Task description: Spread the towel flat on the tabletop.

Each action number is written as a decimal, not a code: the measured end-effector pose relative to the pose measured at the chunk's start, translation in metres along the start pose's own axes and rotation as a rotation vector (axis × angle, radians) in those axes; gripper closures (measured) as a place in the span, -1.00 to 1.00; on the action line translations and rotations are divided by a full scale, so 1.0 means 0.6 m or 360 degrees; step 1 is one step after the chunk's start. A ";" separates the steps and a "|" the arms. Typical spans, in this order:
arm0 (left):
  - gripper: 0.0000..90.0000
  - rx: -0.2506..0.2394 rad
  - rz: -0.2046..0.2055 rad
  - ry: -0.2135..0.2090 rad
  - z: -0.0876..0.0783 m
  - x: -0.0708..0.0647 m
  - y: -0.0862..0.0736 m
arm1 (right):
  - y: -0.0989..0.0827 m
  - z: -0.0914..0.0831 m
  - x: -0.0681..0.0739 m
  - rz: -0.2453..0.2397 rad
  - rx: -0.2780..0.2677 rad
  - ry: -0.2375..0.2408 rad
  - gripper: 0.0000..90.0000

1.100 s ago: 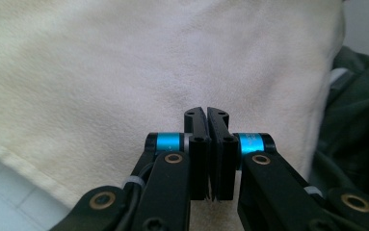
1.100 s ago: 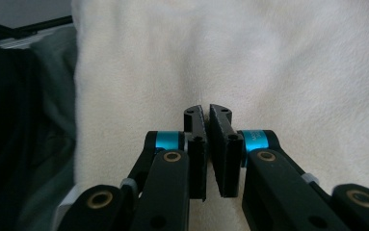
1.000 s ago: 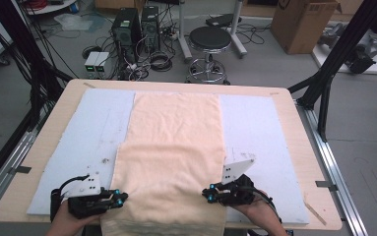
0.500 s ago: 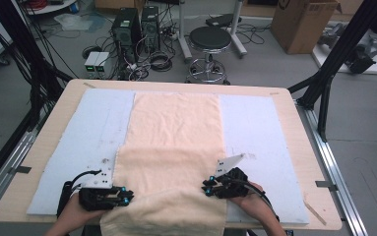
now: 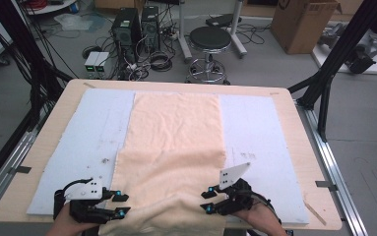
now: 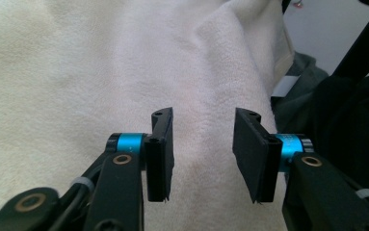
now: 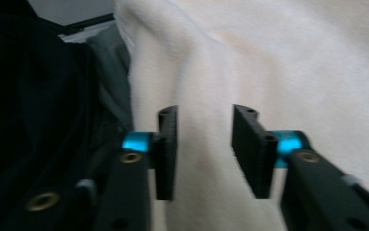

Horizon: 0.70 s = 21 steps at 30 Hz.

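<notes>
High view is showing both grippers' jaws having just been opening, gaping (nothing pinched) over the cream terry towel (image 5: 176,147). Left gripper (image 5: 122,204) and right gripper (image 5: 206,201) are risking dragging its folded edge crooked.

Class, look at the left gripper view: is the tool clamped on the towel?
No: the left tool stands open, the towel lying untouched beyond the gap.
</notes>
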<state>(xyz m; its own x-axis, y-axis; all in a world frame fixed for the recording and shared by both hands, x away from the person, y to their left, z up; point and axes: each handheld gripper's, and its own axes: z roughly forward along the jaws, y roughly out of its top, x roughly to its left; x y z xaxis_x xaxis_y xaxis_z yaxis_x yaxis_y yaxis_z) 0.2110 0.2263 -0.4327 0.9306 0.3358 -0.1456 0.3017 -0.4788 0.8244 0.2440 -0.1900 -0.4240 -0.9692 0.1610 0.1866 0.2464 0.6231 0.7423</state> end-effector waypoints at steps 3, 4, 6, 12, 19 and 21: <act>0.27 0.0126 -0.0007 -0.0039 0.021 0.003 -0.001 | -0.006 0.028 0.010 -0.0053 0.0146 -0.0078 0.33; 0.36 0.0167 0.0016 -0.0034 0.026 0.002 -0.002 | -0.008 0.031 0.013 -0.0077 0.0127 -0.0120 0.55; 0.77 0.0144 0.0044 0.0001 0.028 -0.003 -0.006 | -0.009 0.029 0.011 -0.0056 0.0114 -0.0067 0.80; 0.99 0.0112 0.0040 -0.0161 0.008 -0.021 -0.019 | -0.005 0.020 0.041 -0.0142 0.0098 0.0092 0.76; 0.42 -0.0046 -0.0013 -0.0023 -0.006 -0.017 -0.016 | 0.002 -0.010 0.038 -0.0078 -0.0069 0.0061 0.32; 0.26 -0.0028 -0.0001 0.0049 0.005 -0.010 -0.009 | 0.009 -0.004 0.025 -0.0064 -0.0037 -0.0082 0.26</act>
<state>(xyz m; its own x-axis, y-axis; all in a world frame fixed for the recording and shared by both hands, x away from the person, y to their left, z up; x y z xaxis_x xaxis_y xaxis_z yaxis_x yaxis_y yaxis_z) 0.2046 0.2246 -0.4378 0.9236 0.3608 -0.1295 0.2983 -0.4645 0.8338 0.2307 -0.1861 -0.4155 -0.9766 0.1761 0.1234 0.2068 0.6121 0.7633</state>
